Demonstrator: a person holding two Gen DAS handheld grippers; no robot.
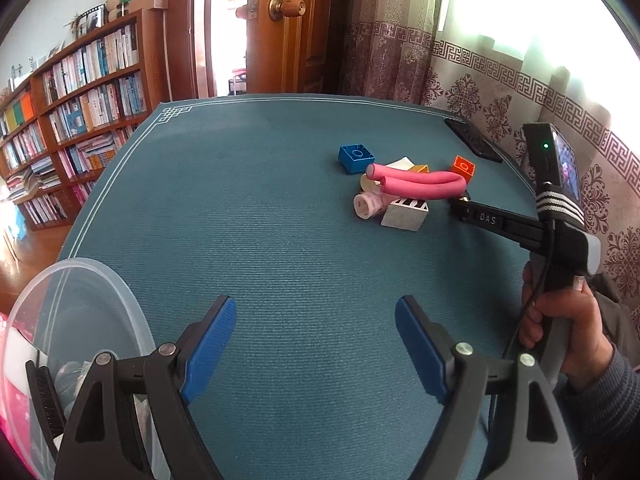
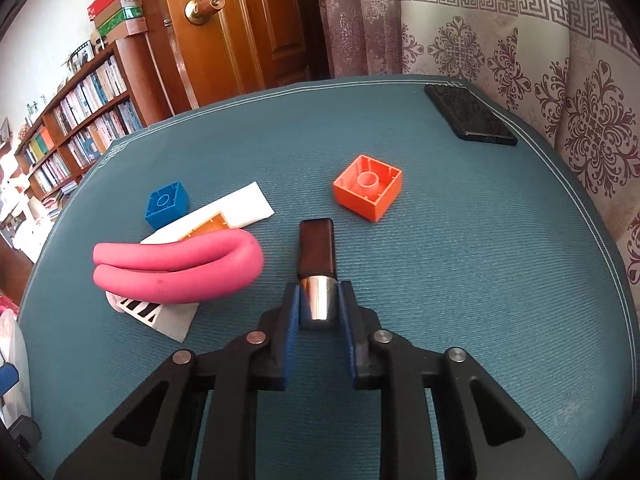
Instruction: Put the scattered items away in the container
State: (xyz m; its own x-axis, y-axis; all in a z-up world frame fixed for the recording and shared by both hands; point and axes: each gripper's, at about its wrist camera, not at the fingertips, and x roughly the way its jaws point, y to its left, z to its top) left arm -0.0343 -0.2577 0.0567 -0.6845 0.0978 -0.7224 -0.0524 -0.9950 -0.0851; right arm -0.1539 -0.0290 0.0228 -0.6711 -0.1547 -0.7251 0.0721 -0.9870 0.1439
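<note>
Right gripper (image 2: pixel 319 308) was clamped on a brown-capped metal tube (image 2: pixel 317 268); clear container (image 1: pixel 80 320) was recorded only beside the wide-spread left gripper (image 1: pixel 316 340).

Only one text can be read — the white letters "DAS", printed on the black arm of the right gripper (image 1: pixel 460 204) in the left wrist view. Book spines and box labels are too blurred to be made out.

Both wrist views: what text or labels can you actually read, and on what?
"DAS": on the black arm of the right gripper, left wrist view.
Book spines on the bookshelf: too small to read.
Stacked boxes on top of the shelf: print blurred.
White box: black stripes only, no legible words.
</note>
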